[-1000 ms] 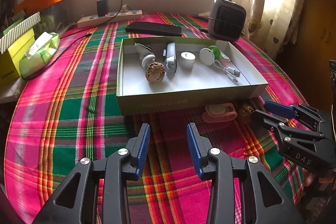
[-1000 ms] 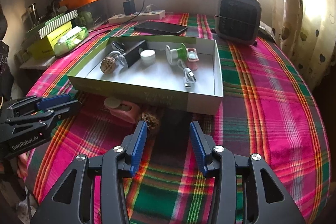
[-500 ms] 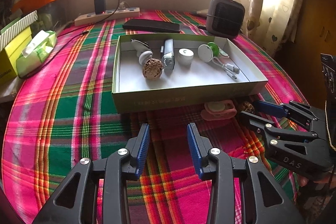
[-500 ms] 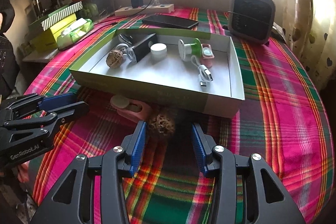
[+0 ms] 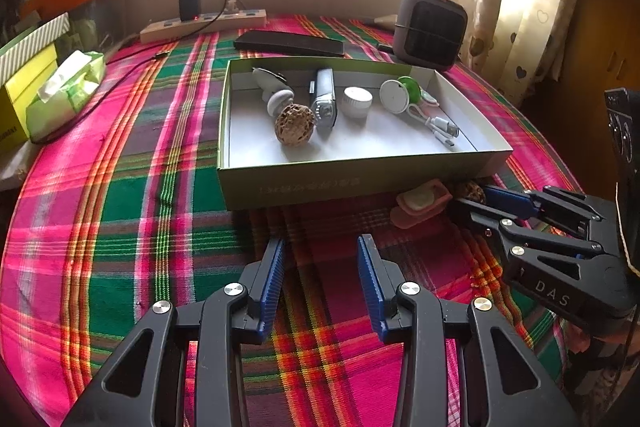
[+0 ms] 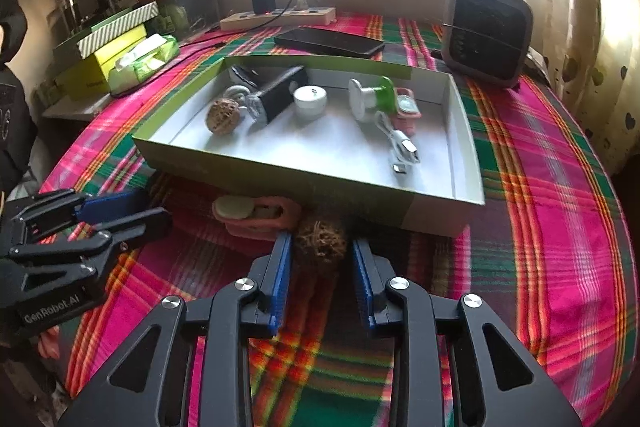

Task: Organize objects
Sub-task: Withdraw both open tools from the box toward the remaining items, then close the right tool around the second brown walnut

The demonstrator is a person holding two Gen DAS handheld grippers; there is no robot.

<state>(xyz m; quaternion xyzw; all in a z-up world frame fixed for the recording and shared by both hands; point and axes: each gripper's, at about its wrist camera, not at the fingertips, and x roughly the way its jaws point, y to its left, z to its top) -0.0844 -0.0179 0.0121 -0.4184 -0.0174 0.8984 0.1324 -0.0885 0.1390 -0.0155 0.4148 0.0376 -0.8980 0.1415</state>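
A shallow green-sided box [image 5: 360,179] [image 6: 304,183] on the plaid cloth holds a brown walnut [image 5: 294,125] [image 6: 222,116], a white cap, a green reel, a cable and other small items. In front of the box lie a pink case [image 6: 256,217] [image 5: 422,201] and a second brown walnut [image 6: 320,243] [image 5: 470,191]. My right gripper [image 6: 322,251] is open with this walnut between its fingertips, not closed on it. My left gripper [image 5: 320,259] is open and empty above bare cloth, left of the pink case.
A small grey heater [image 6: 488,31] stands at the back right. A black phone [image 6: 328,42] and a power strip [image 6: 278,19] lie behind the box. A tissue pack [image 5: 64,87] and yellow boxes sit at the left edge.
My right gripper has moved forward until its open fingers straddle the walnut in front of the box. My left gripper has barely shifted.
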